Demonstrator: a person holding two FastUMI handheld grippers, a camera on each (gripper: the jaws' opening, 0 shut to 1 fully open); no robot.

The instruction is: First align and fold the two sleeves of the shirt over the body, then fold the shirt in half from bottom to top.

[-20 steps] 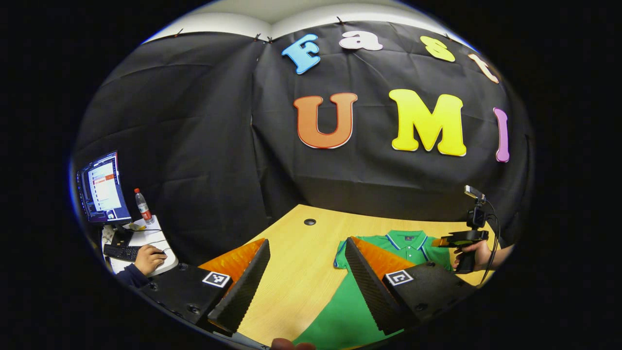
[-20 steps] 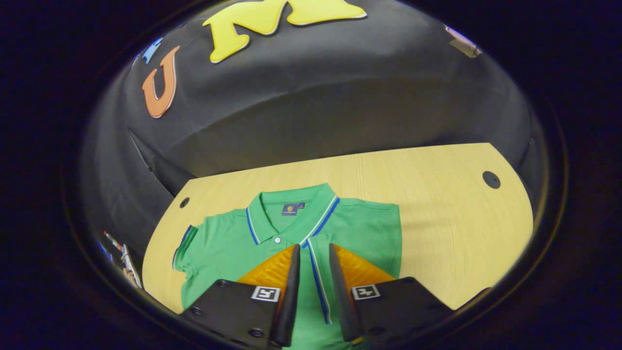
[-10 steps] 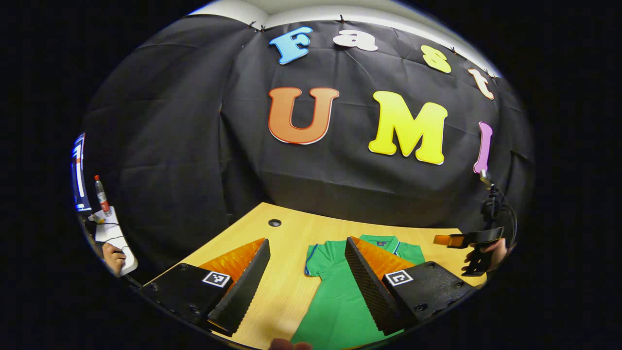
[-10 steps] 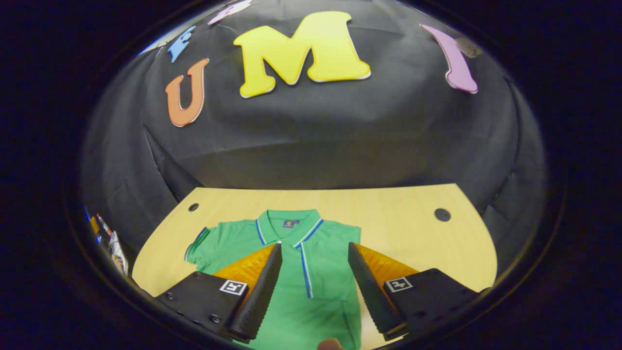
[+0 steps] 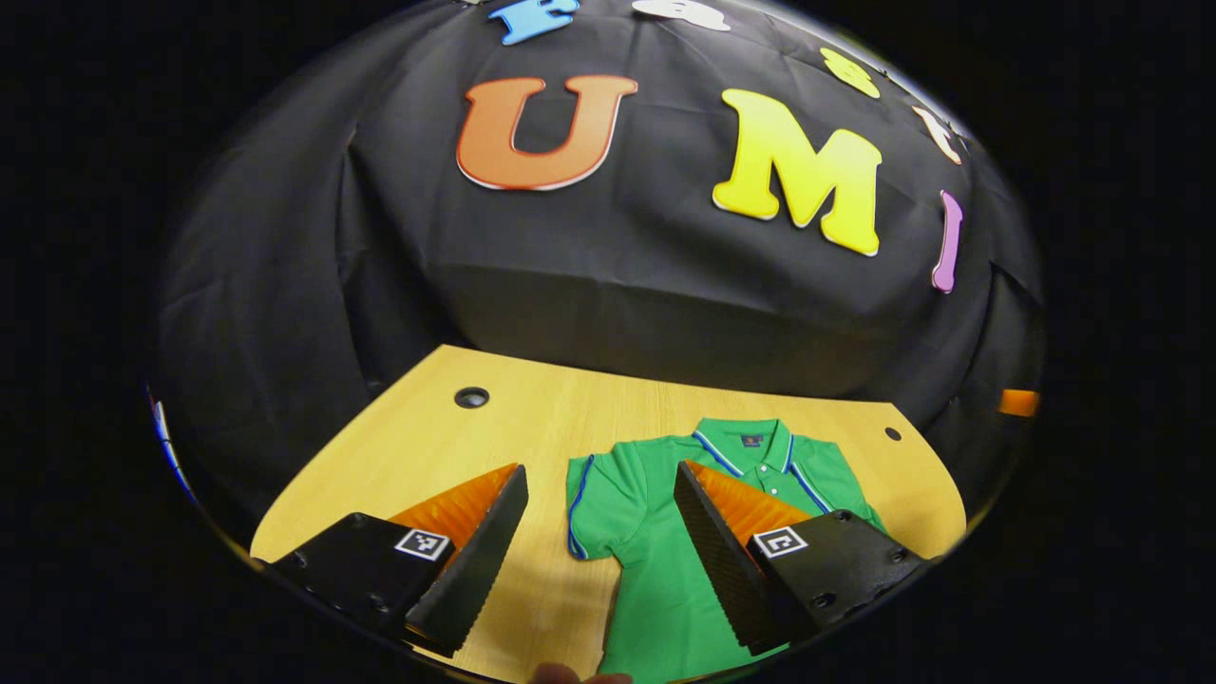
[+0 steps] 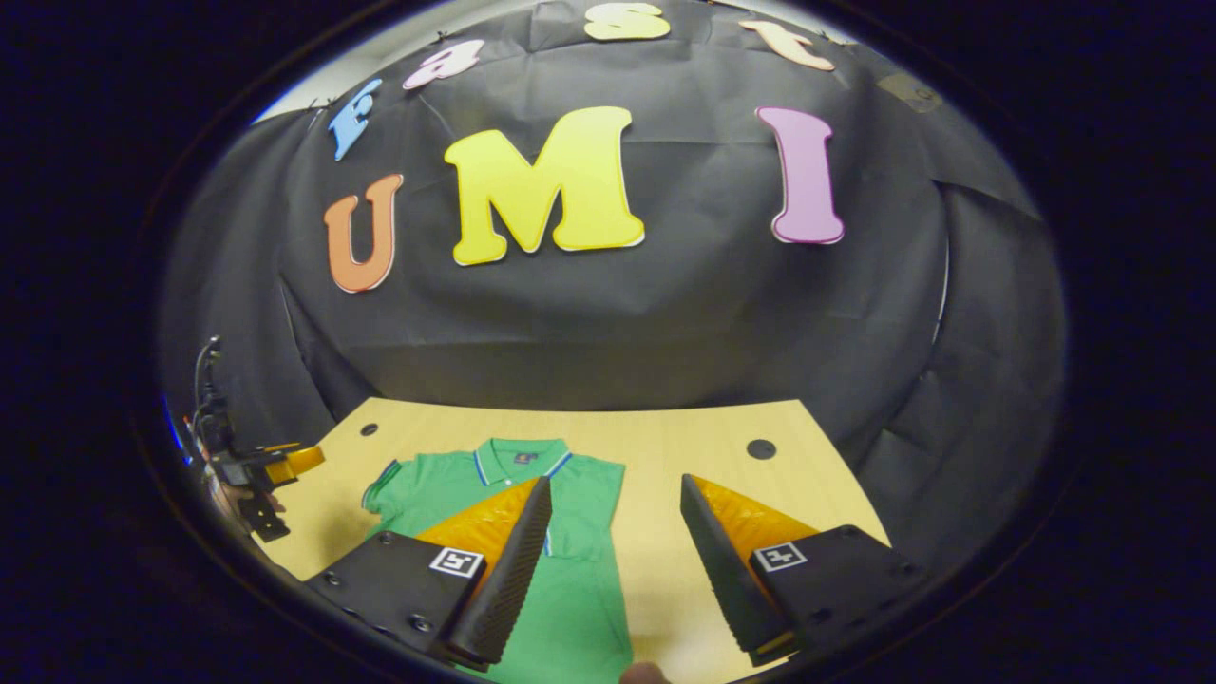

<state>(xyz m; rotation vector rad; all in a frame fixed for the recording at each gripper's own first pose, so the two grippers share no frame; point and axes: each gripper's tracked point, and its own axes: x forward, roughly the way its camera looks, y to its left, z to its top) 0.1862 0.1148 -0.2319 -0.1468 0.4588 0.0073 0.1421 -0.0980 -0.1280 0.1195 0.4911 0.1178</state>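
Green shirt (image 5: 655, 532) flat on table (image 5: 408, 446), neck label unreadable; both grippers (image 5: 598, 570) (image 6: 613, 579) spread wide, empty.

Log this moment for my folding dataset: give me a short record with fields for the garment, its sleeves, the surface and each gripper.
garment: green polo shirt with blue-and-white trimmed collar, lying flat, collar toward the booth wall
sleeves: short sleeve with blue-edged cuff spread outward; the other side shows a straight edge, sleeve apparently folded over
surface: light wooden table with round cable holes
left gripper: open, above the spread sleeve, holding nothing
right gripper: open, over the shirt's straight edge, holding nothing
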